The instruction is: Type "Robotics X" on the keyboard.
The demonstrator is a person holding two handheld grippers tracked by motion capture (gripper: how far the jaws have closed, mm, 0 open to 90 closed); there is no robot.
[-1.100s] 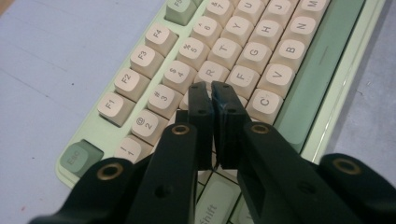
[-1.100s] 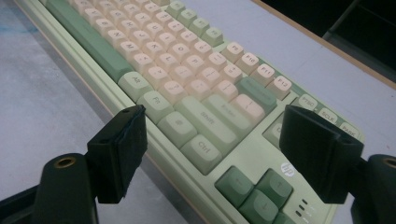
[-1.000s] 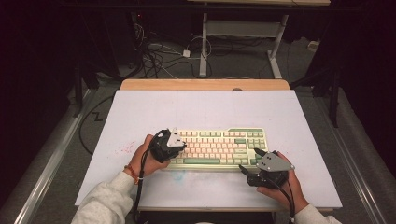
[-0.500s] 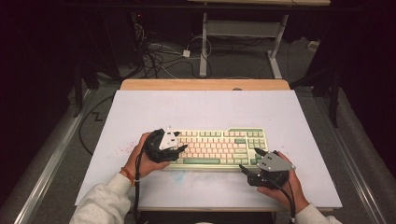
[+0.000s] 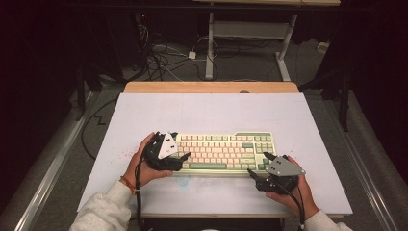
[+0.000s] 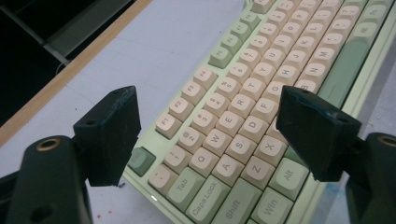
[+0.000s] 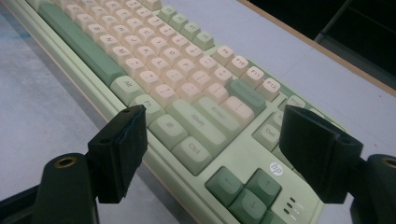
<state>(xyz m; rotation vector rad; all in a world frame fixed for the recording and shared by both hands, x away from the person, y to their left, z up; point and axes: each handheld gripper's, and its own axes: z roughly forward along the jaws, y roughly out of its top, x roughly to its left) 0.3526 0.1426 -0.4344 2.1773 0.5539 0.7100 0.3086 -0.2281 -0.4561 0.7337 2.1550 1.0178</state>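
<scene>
1. High view: the keyboard point(image 5: 223, 152) lies flat on the table point(image 5: 207, 110), near my edge of it, long side across. My left hand-held gripper point(image 5: 185, 157) sits at its left end and my right hand-held gripper point(image 5: 256, 163) at its front right corner.
2. Left gripper view: my jaws stand wide apart, having just been opening, and they straddle the left end of the keyboard point(image 6: 261, 93) above the Esc, Tab and Caps Lock keys (the pads hover; I see no key pressed and nothing gripped between them).
3. Right gripper view: these jaws are spread apart too, framing the Ctrl, Shift and Enter keys and the arrow cluster of the keyboard point(image 7: 154, 60). Nothing is clamped here either.
4. How far along, as I judge it: both tools are placed at opposite ends, which looks like readiness to take hold of the board or to poke at keys. No grip is made yet, so closing or pressing is all left to do.
</scene>
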